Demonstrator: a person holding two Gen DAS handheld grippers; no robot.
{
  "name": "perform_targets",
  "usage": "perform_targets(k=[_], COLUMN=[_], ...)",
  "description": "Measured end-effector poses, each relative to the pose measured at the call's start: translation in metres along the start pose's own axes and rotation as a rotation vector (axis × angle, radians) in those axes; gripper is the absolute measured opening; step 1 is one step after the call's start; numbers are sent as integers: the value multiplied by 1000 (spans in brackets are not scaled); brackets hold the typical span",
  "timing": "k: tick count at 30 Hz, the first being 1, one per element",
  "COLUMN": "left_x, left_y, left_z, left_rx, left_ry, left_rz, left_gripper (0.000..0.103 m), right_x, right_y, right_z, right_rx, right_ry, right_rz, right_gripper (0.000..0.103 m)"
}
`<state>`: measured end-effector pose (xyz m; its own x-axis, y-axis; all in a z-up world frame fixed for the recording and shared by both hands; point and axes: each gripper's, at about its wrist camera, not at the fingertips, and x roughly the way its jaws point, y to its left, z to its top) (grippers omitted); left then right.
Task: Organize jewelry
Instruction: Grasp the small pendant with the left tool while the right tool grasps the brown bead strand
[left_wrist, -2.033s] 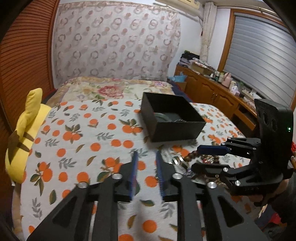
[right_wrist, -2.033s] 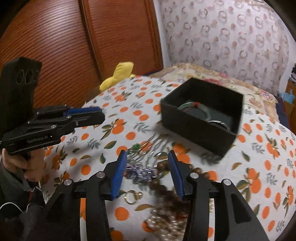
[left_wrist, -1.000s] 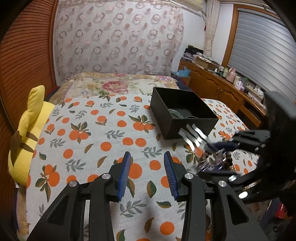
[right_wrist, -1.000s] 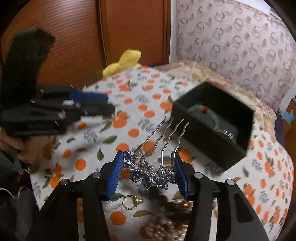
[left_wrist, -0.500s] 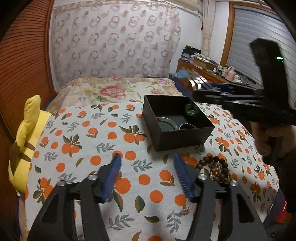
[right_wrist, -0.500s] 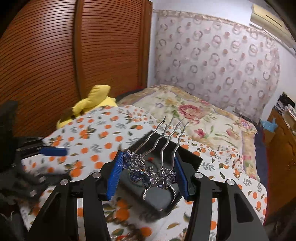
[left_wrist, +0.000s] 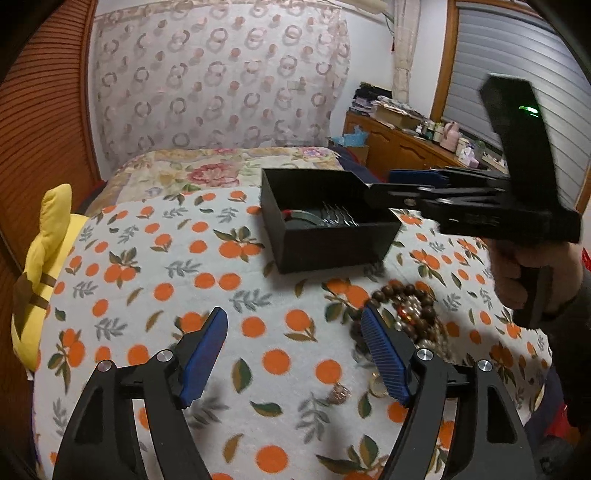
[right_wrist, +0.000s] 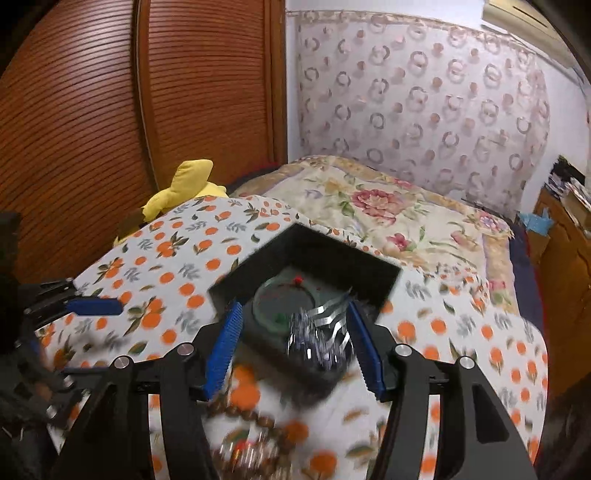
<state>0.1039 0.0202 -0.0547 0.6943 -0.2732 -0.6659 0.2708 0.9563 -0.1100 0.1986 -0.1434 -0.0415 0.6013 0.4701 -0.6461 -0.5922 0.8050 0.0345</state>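
Now my right gripper (right_wrist: 293, 345) hangs over the near corner of the black box (left_wrist: 334, 242) with its jaws opening; the jewelled hair comb (right_wrist: 319, 332) lies between them but free of the pads, down in the box beside the green bangle (right_wrist: 275, 304), prongs pointing toward the box's far side. What matters next is the heap of loose jewelry (left_wrist: 402, 314) on the orange-print bedspread (left_wrist: 166, 280), between the box and the near edge. It lies just right of my left gripper (left_wrist: 293, 350), whose jaws are also opening, with nothing between them. From the left wrist view the heap's wooden beads sit right behind that gripper's right finger, so I judge the left hand nearer. The heap is badly blurred in the right wrist view, and the finger covers part of it; I cannot separate its strands. A small ring (left_wrist: 340, 392) lies nearer the edge.
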Motion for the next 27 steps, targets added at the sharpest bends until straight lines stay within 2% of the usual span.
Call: perform_targets(k=[5, 8, 10, 13, 17, 25, 27], left_x=[-5, -5, -3, 1, 12, 20, 20], left_y=[-10, -16, -20, -24, -19, -21, -22], left_z=[-17, -31, -36, -41, -44, -40, -40], left_rx=[15, 35, 43, 56, 46, 79, 88], left_ry=[22, 54, 72, 103, 144, 152, 153], left_rz=[-20, -21, -24, -28, -27, -20, -17], left_gripper=[72, 72, 72, 62, 43, 29, 15], right_x=[-21, -22, -19, -12, -2, 17, 19], right_y=[10, 23, 33, 46, 60, 69, 68], right_z=[-39, -58, -66, -72, -73, -69, -69], right_rx=[9, -2, -16, -43, -99, -174, -172], right_ry=[37, 62, 74, 107, 139, 207, 216], right_rz=[44, 69, 86, 125, 148, 146, 153], right_gripper=[51, 42, 40, 35, 31, 31, 31])
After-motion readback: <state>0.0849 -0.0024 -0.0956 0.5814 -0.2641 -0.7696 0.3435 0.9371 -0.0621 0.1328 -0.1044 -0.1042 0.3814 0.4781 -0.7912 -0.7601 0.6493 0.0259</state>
